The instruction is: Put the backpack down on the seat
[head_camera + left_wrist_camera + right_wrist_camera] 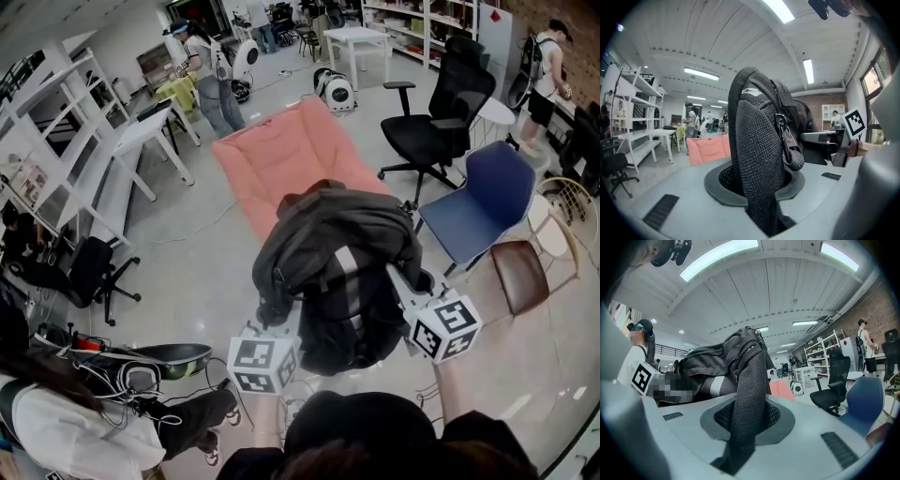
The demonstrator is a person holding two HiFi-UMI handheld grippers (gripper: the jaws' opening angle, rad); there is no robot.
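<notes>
A dark grey backpack [342, 272] with a pale stripe hangs in the air between my two grippers, just in front of the pink padded seat [281, 155] on the floor. My left gripper [281, 317] is shut on a mesh shoulder strap [757, 140], which runs up out of its jaws. My right gripper [401, 279] is shut on the other mesh strap [747, 390], with the bag's body [712, 364] bulging to the left behind it. The pink seat [708, 147] shows low behind the left strap and also beyond the right strap as the seat [782, 389].
A black office chair [436, 122], a blue chair [487, 187] and a brown chair [520, 272] stand right of the seat. White tables [141, 141] and shelving [42, 103] line the left. A person [84, 422] crouches at lower left; another person [211, 75] stands far back.
</notes>
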